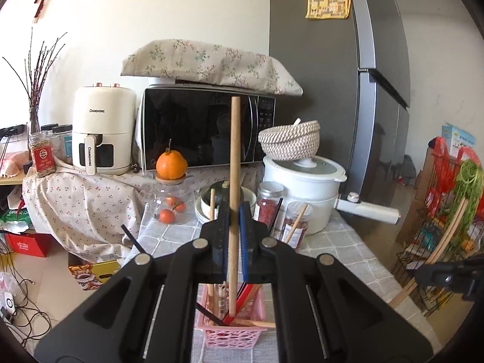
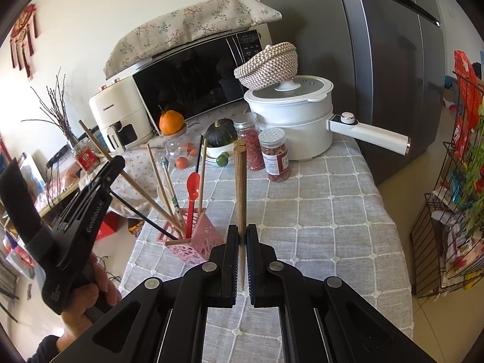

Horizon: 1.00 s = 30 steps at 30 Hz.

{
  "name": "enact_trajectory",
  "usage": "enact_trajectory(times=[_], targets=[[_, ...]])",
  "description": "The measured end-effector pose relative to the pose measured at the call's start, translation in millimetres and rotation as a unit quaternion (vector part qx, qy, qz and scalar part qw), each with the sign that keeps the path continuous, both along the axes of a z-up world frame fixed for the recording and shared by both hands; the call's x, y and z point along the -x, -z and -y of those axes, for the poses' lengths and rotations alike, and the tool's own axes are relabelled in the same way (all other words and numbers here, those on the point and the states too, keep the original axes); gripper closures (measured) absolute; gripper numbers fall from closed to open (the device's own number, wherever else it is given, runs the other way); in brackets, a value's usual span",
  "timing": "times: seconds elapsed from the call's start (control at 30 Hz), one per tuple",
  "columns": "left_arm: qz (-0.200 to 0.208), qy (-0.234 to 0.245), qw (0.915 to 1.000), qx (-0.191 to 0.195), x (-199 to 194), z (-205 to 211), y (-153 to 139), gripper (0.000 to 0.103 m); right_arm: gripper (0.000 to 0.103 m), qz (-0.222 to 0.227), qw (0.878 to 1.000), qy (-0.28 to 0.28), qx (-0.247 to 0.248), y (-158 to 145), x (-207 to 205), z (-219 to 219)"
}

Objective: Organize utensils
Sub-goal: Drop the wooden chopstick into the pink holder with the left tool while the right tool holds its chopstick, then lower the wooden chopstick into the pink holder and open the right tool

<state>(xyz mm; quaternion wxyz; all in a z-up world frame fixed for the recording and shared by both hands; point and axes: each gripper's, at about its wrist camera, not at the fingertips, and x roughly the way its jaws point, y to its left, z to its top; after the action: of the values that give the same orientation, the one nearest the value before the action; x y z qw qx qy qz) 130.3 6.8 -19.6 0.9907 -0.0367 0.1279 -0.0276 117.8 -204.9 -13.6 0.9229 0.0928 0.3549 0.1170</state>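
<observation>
My left gripper (image 1: 235,211) is shut on a light wooden stick (image 1: 234,151), held upright with its lower end inside the pink perforated basket (image 1: 230,337). The basket also shows in the right wrist view (image 2: 193,242), holding several chopsticks, a red spoon (image 2: 192,183) and a black stick. My right gripper (image 2: 241,230) is shut on a pair of darker wooden chopsticks (image 2: 240,187), held upright above the grey checked tablecloth (image 2: 317,211), to the right of the basket. The left gripper (image 2: 118,158) appears there at left, in a hand.
At the table's far end stand a white electric pot (image 2: 290,112) with a woven basket on top, two red-filled jars (image 2: 273,154), a bowl with a dark squash (image 2: 220,134) and a glass jar of oranges. A microwave, an air fryer and a fridge stand behind. A wire rack (image 2: 447,211) is on the right.
</observation>
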Motion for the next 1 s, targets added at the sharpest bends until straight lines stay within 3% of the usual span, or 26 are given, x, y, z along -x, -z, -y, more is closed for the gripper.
enact_trajectory(times=[0.2, 0.47, 0.6, 0.83, 1.0], targets=[[-0.040, 0.008, 0.9992, -0.001, -12, 3, 11, 0.096, 0.098, -0.004, 1.000, -0.001, -0.002, 2, -2, -2], [-0.100, 0.011, 0.9946, 0.028, -25, -5, 25, 0.095, 0.098, 0.004, 1.000, -0.003, -0.004, 2, -1, -3], [-0.108, 0.010, 0.9938, 0.021, -21, -6, 19, 0.073, 0.098, 0.011, 1.000, -0.004, -0.009, -2, -1, -5], [-0.124, 0.015, 0.9921, 0.016, 5, -14, -1, 0.059, 0.098, 0.049, 0.998, -0.006, -0.025, -24, -3, -11], [-0.151, 0.013, 0.9881, -0.025, 28, -19, -4, 0.057, 0.098, 0.081, 0.995, -0.019, -0.047, -36, -14, -18]])
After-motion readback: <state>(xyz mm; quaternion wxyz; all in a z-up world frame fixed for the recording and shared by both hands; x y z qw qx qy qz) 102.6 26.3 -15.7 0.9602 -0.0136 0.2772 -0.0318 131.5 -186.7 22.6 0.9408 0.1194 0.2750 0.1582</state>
